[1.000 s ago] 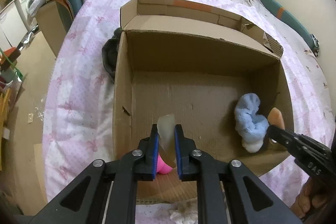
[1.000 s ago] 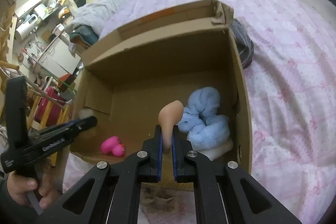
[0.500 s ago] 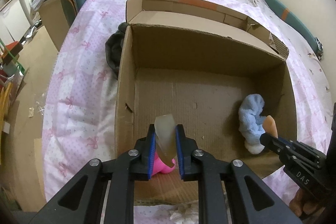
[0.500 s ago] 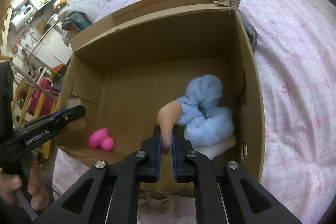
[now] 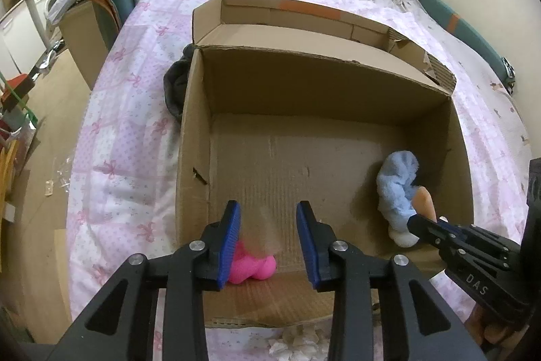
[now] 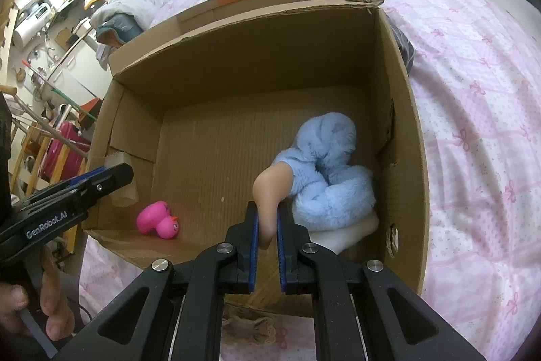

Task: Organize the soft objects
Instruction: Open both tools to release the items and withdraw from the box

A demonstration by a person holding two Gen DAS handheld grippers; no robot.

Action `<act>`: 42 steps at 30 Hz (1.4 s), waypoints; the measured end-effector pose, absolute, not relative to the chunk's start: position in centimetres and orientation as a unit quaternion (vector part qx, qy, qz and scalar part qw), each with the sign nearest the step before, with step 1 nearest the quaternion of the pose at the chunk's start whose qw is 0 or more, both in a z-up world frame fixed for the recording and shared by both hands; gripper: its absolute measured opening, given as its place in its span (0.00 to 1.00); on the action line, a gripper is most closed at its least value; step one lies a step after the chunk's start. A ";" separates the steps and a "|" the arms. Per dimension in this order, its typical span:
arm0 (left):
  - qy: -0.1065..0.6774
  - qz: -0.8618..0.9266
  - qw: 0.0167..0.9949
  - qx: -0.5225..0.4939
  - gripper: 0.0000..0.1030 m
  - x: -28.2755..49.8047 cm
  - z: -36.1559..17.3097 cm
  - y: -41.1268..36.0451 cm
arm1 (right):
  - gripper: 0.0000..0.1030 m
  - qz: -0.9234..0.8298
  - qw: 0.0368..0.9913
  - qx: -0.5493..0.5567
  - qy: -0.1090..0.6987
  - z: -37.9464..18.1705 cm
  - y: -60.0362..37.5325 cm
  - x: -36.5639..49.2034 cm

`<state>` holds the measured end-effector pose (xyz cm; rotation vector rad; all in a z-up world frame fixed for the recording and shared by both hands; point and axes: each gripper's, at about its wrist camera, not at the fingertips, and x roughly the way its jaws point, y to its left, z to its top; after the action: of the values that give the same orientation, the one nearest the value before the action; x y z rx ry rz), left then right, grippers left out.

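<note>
The cardboard box is sitting open on the pink quilt. The left gripper is hanging over the box's near-left corner, its jaws just spreading apart, a blurred pale translucent piece loose between them, above the pink rubber duck. The right gripper is pinching a beige soft toy beside the blue plush along the box's right wall.

On your bed sits the box. In it, the duck lies at the near-left corner; the plush lies against the right wall, atop a pad.
</note>
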<state>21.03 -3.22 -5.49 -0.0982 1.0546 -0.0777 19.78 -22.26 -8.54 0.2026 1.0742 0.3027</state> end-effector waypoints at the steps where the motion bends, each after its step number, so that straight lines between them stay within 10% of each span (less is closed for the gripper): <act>1: 0.503 -0.037 0.862 -0.045 0.34 21.0 -5.5 -3.3 | 0.09 0.143 0.844 0.097 0.509 -8.6 -22.3 19.8; 8: 0.495 -0.041 0.868 -0.032 0.57 20.9 -5.0 -3.9 | 0.13 0.146 0.847 0.108 0.499 -8.2 -22.7 19.7; 12: 0.495 -0.037 0.868 -0.037 0.58 20.9 -4.9 -3.7 | 0.37 0.149 0.851 0.123 0.488 -7.7 -23.2 19.7; 15: 0.492 -0.036 0.869 -0.043 0.58 20.9 -4.7 -3.6 | 0.73 0.153 0.854 0.141 0.477 -7.4 -23.4 19.6; 20: 0.489 -0.033 0.871 -0.040 0.58 20.9 -4.4 -3.5 | 0.90 0.154 0.859 0.146 0.465 -6.8 -23.7 19.5; 42: 0.457 -0.001 0.889 -0.030 0.59 17.9 -1.1 -1.3 | 1.00 0.139 0.883 0.158 0.419 -4.1 -25.2 17.4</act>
<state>17.90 -1.29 -1.11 -0.0620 0.9504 -0.0028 17.43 -25.24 -4.09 0.3298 0.8721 0.2902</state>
